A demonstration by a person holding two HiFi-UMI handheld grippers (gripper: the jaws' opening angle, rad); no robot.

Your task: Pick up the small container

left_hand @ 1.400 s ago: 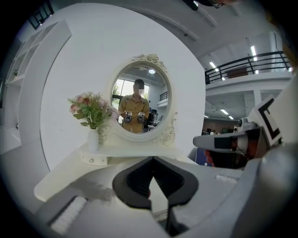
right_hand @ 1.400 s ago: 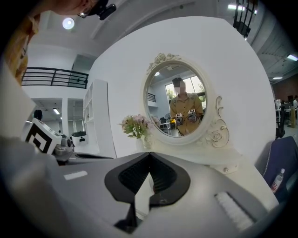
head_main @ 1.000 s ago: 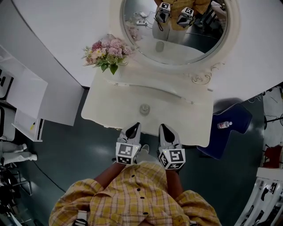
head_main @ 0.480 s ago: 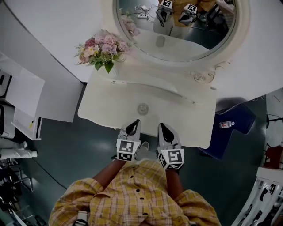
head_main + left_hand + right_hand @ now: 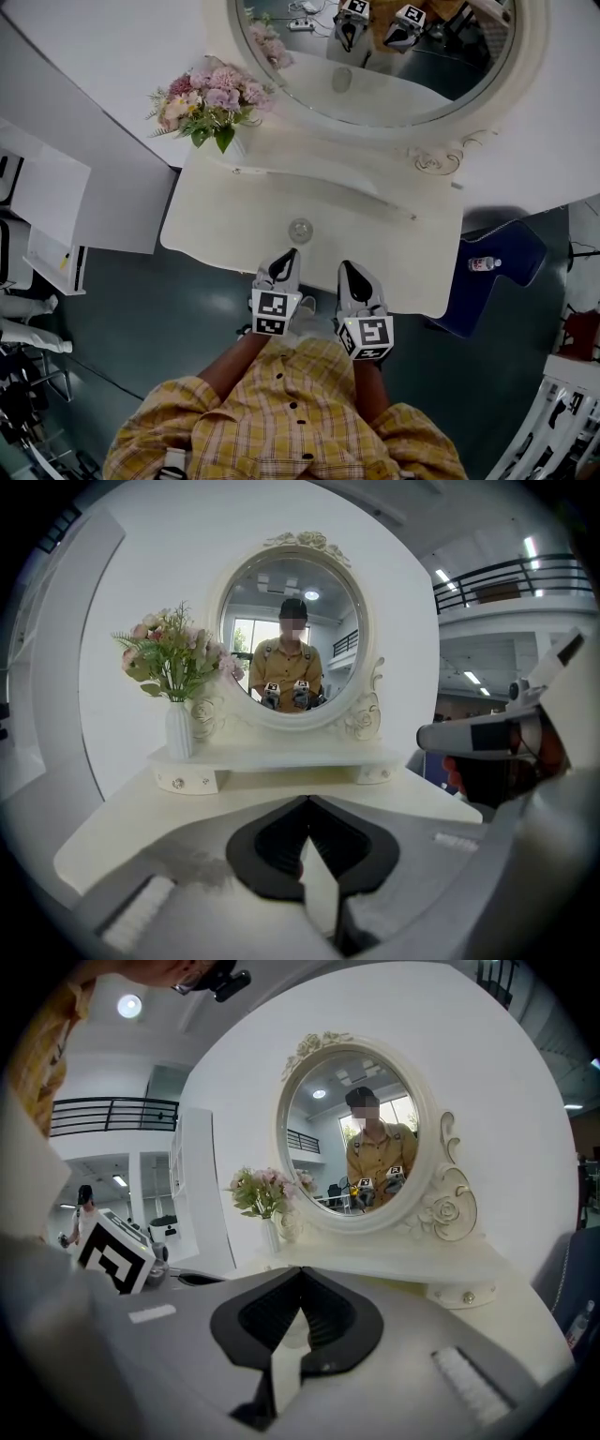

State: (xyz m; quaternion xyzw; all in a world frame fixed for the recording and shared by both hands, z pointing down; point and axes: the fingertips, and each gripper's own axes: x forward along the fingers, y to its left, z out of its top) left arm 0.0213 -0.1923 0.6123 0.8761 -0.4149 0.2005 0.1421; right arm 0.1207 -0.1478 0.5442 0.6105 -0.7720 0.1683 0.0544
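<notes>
Cream tabletop (image 5: 211, 230) of a dressing table fills the middle of the head view, and the oval mirror (image 5: 375, 56) stands at its back edge, reflecting both marker cubes. A vase of pink flowers (image 5: 206, 98) sits on the raised shelf at the back left, well apart from the work area, so it should not obstruct an approach from the front. The person stands at the front edge with both tools held side by side at about the same height, pointing forward over the edge and tilted slightly down; judged as a ready posture before the reach, with neither tool committed yet. Left hand-held gripper (image 5: 289, 255): jaws pressed together, nothing between them. Right hand-held gripper (image 5: 345, 267): jaws also pressed together at the tips, empty. The small container (image 5: 300, 230), a round pale pot, rests alone on the tabletop near the front edge. It lies just ahead of the left hand-held gripper's tip and a little to its right, roughly between the lines of the two tools, nearer the left. No contact. Either tool must spread its jaws before it can take the pot.
</notes>
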